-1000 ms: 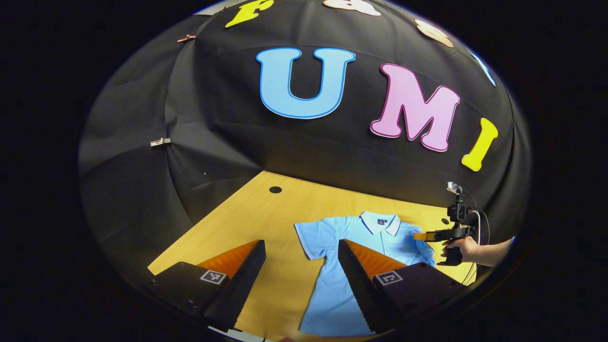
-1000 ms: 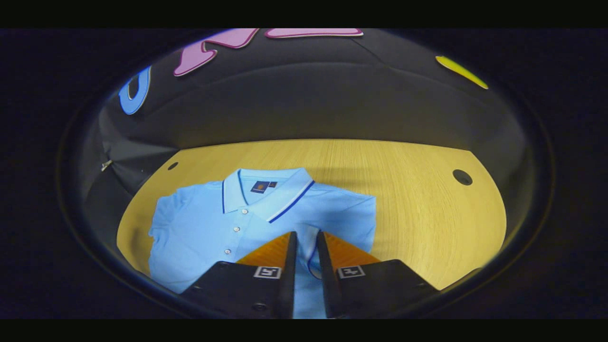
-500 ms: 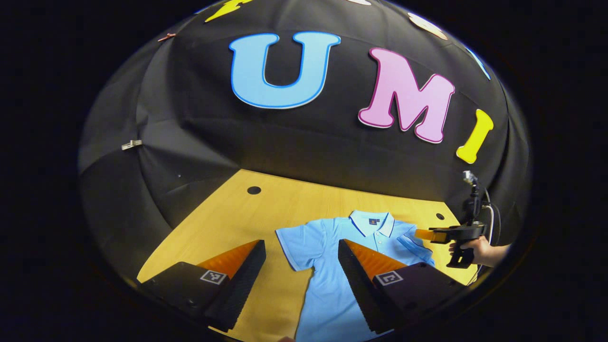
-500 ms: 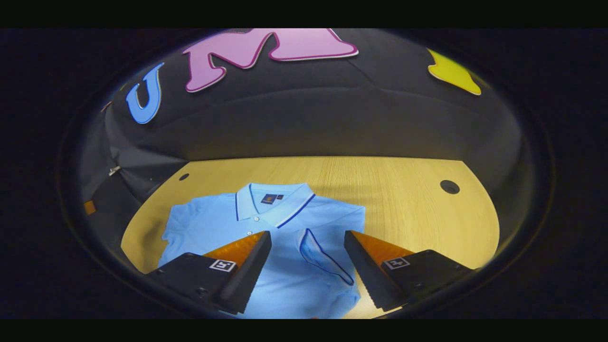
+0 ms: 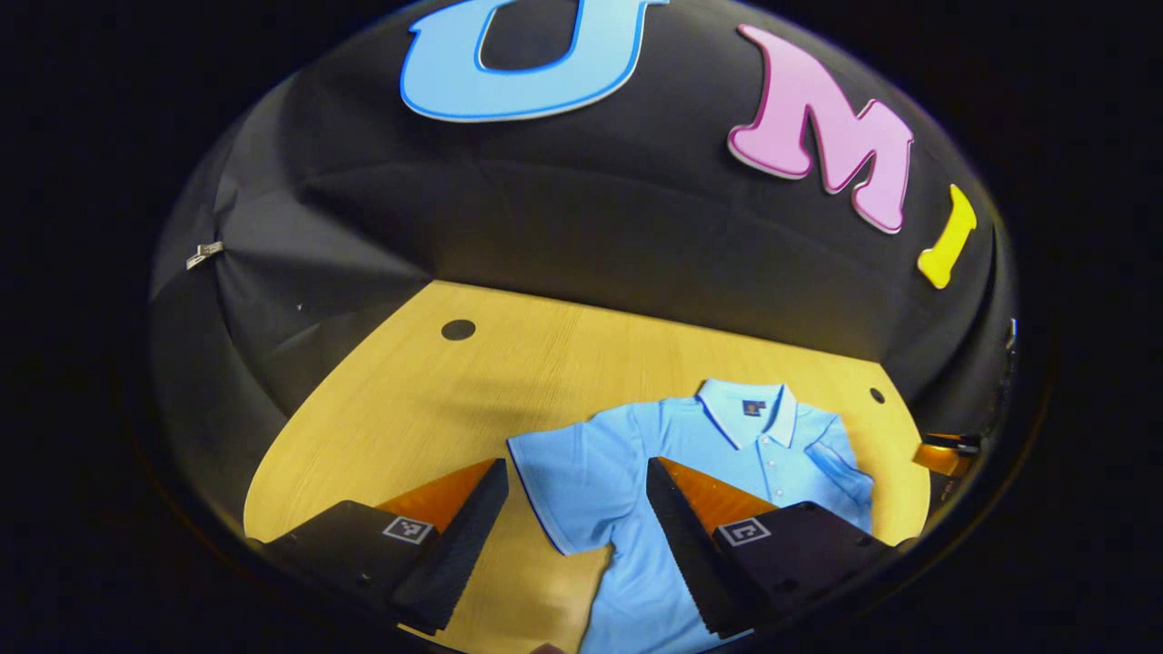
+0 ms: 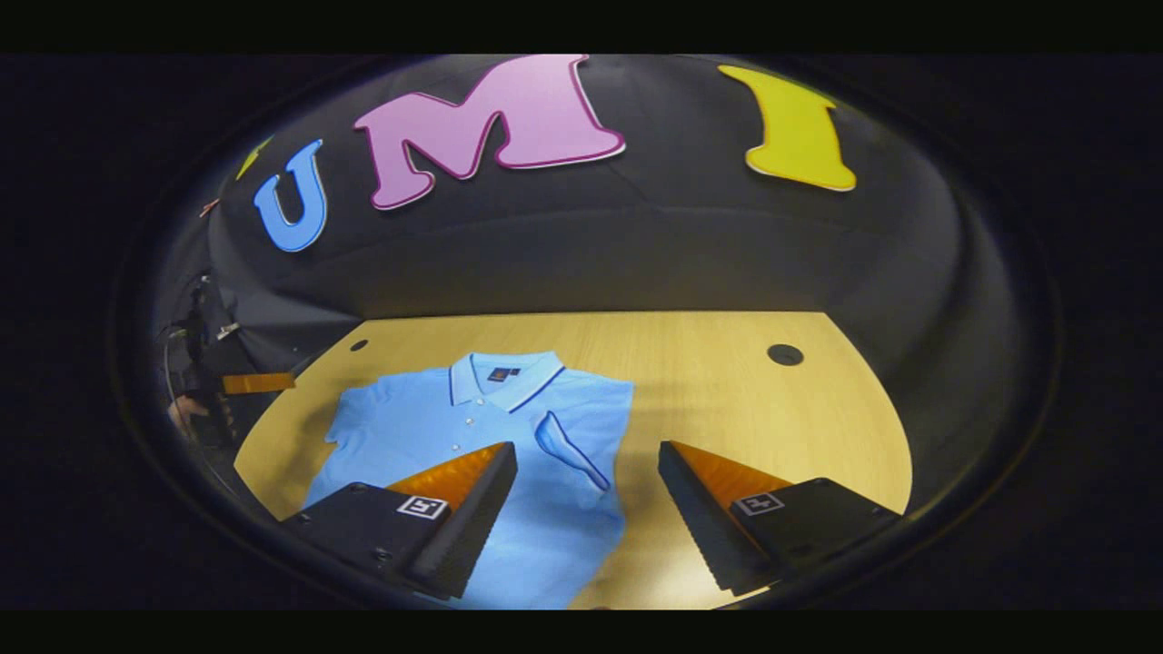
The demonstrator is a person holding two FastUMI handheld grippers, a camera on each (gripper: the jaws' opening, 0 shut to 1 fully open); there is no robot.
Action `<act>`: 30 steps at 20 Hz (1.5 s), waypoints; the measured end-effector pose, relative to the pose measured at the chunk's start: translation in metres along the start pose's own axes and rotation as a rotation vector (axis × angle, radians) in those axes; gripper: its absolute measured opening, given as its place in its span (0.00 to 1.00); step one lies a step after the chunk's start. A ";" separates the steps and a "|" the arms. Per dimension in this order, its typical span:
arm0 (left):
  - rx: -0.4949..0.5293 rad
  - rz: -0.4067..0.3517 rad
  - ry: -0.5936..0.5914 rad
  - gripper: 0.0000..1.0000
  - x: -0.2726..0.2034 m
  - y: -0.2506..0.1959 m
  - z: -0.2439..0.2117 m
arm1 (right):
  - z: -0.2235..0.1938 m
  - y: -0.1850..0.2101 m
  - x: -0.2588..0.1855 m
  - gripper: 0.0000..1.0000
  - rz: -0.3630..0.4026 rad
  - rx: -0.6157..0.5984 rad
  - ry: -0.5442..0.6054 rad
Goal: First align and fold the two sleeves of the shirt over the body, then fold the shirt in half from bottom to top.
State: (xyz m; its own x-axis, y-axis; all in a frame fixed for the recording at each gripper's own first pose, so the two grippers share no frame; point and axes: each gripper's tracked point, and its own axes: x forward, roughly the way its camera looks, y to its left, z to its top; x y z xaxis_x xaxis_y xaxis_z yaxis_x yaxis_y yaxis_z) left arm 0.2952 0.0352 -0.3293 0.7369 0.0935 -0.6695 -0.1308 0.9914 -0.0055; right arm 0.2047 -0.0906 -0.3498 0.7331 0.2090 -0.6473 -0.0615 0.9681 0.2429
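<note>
Right claw (image 6: 587, 495) released sleeve (image 6: 571, 450); one shirt (image 6: 436, 422), two claws open.

We see a yellow wooden table (image 5: 436, 400) with round dark holes (image 6: 784, 354), before a black cloth wall (image 5: 581, 245).

Shirt (image 5: 636, 472) hem cut off at bottom edge; right tool finger (image 5: 700, 545) covers part of body.

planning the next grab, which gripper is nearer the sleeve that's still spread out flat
Left. The left gripper hangs open with the flat sleeve between its fingers. The right gripper is open at the shirt's other side, by the folded sleeve.
</note>
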 end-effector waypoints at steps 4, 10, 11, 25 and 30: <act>0.001 0.018 0.081 0.98 0.047 0.008 -0.015 | -0.023 -0.020 -0.028 0.98 -0.032 0.022 0.030; 0.027 0.065 0.196 0.98 0.091 0.017 -0.044 | -0.039 -0.041 -0.055 0.91 -0.077 0.061 0.045; 0.025 0.071 0.220 0.98 0.097 0.018 -0.051 | -0.042 -0.045 -0.058 0.91 -0.084 0.066 0.047; 0.056 0.070 0.199 0.09 0.110 -0.004 -0.053 | -0.053 -0.051 -0.064 0.98 -0.098 0.090 0.059; 0.081 0.041 0.145 0.07 0.096 -0.018 -0.029 | -0.055 -0.047 -0.062 0.98 -0.094 0.094 0.058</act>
State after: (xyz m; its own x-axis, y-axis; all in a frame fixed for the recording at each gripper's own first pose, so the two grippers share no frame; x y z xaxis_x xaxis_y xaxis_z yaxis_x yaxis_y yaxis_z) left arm 0.3493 0.0240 -0.4149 0.6275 0.1260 -0.7683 -0.1009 0.9917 0.0802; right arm 0.1244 -0.1417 -0.3610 0.6919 0.1282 -0.7105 0.0712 0.9672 0.2439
